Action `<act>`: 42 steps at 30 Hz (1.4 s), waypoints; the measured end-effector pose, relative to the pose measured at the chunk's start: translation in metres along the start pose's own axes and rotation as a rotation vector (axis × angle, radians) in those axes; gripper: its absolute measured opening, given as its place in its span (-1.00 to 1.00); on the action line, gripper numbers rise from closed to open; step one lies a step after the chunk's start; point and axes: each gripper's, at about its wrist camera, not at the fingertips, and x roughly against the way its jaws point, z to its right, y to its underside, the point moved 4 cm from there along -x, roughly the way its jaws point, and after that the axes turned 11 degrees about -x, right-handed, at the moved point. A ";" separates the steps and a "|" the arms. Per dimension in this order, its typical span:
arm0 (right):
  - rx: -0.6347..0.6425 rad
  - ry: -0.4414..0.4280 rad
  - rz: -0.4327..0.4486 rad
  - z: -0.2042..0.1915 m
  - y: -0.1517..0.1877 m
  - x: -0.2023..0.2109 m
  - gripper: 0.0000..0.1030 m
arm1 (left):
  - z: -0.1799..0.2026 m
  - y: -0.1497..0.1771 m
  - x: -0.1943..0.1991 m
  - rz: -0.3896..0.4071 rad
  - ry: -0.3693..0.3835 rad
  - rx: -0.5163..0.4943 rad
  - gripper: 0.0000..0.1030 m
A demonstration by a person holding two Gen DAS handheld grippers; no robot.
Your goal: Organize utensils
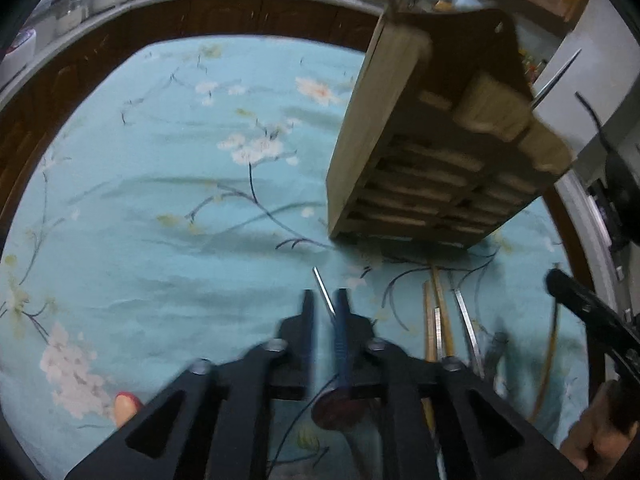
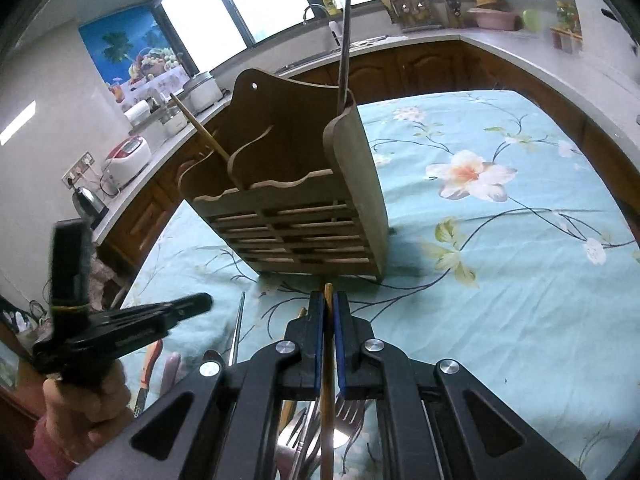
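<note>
The right gripper (image 2: 328, 304) is closed on a wooden chopstick (image 2: 327, 380), which is clamped between the blue pads (image 2: 319, 344) and runs lengthwise along the fingers, its tip projecting just past them. Beneath this gripper a pile of metal forks (image 2: 344, 412) and spoons is seen on the floral tablecloth (image 2: 500, 260). The left gripper (image 1: 325, 308) is pinched on a thin metal utensil (image 1: 323, 292), whose slim end extends forward of the fingers; the image is motion-blurred, so the utensil type cannot be determined. To the right of the left gripper, loose chopsticks (image 1: 440, 304) and metal handles are laid on the cloth. The wooden utensil holder (image 2: 304, 200) is positioned upright on the table ahead of both grippers, with slatted front and divided compartments. One chopstick is seen leaning in its left compartment, and a long dark utensil (image 2: 345, 40) is stood at its right side. Kitchen counters (image 2: 520, 56) are located beyond the table.
</note>
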 end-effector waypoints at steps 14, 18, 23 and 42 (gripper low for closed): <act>-0.036 -0.019 -0.013 0.011 0.003 -0.002 -0.91 | 0.022 -0.013 -0.041 -0.012 -0.148 -0.125 -0.93; -0.039 -0.022 -0.004 0.011 0.002 0.000 -0.91 | 0.020 -0.013 -0.027 0.024 -0.099 -0.081 -0.96; -0.037 -0.030 0.025 0.009 -0.002 0.013 -0.91 | 0.019 -0.010 0.022 0.132 -0.012 -0.036 -0.97; 0.008 -0.094 0.179 -0.019 -0.007 0.076 -0.91 | 0.014 0.041 0.166 0.397 0.046 -0.016 -0.97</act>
